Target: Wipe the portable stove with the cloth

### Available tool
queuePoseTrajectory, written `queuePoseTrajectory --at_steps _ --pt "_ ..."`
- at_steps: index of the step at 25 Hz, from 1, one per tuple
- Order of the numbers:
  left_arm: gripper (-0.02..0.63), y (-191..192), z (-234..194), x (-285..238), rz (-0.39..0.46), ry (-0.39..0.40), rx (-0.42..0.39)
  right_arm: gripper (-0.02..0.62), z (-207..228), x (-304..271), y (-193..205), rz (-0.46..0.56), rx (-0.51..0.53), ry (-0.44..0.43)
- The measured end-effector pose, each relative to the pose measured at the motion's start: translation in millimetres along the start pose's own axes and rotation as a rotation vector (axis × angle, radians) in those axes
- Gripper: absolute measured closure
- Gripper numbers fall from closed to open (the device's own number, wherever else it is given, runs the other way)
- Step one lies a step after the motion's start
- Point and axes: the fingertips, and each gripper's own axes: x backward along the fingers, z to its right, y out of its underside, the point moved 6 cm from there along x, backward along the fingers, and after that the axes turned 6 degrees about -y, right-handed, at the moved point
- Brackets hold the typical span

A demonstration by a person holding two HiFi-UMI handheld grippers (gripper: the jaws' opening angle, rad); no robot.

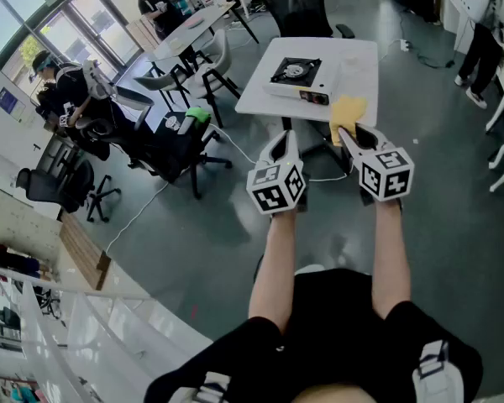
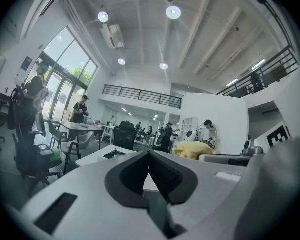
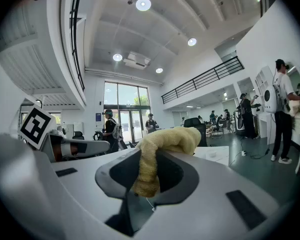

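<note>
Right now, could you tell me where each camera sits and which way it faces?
Head view: on the person's head, facing steeply down at the table and portable stove; both forearms, the left gripper and the right gripper show.
Left gripper view: on that gripper, along its shut jaws toward the stove.
Right gripper view: likewise, along jaws clamping the cloth.
Shared: all three show the cloth.

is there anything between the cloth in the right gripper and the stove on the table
Nothing visible. The cloth, clamped in the right gripper, is at the white table's near edge, and only bare tabletop lies between it and the portable stove.
</note>
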Motion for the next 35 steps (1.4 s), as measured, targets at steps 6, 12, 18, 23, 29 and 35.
queuePoseTrajectory --at_steps 6,12,18,23,29,35 --pt "0.612 -13.6 2.7 1.6 0.02 0.002 -0.02 0.522 -3.0 -5.1 -8.8 0.012 0.016 -0.024" --pt "0.612 -18.4 -0.2 1.7 0.034 0.003 -0.029 0.518 -7.3 -7.9 -18.2 0.084 0.003 -0.072" --pt "0.612 -18.2 0.1 3.2 0.04 0.001 -0.038 0.517 -2.4 -8.3 -17.9 0.097 -0.016 -0.088" --pt "0.612 -27.6 -9.2 4.0 0.063 0.002 -0.03 0.517 -8.1 -11.6 -30.0 0.134 0.01 -0.111" --pt "0.612 -48.4 -17.5 -13.5 0.096 0.031 -0.069 0.515 -0.3 -34.2 -38.5 0.162 0.009 -0.104" --pt "0.612 -50.7 -34.3 -54.4 0.093 0.057 -0.068 0.515 21.6 -62.6 -37.0 0.176 0.008 -0.085"
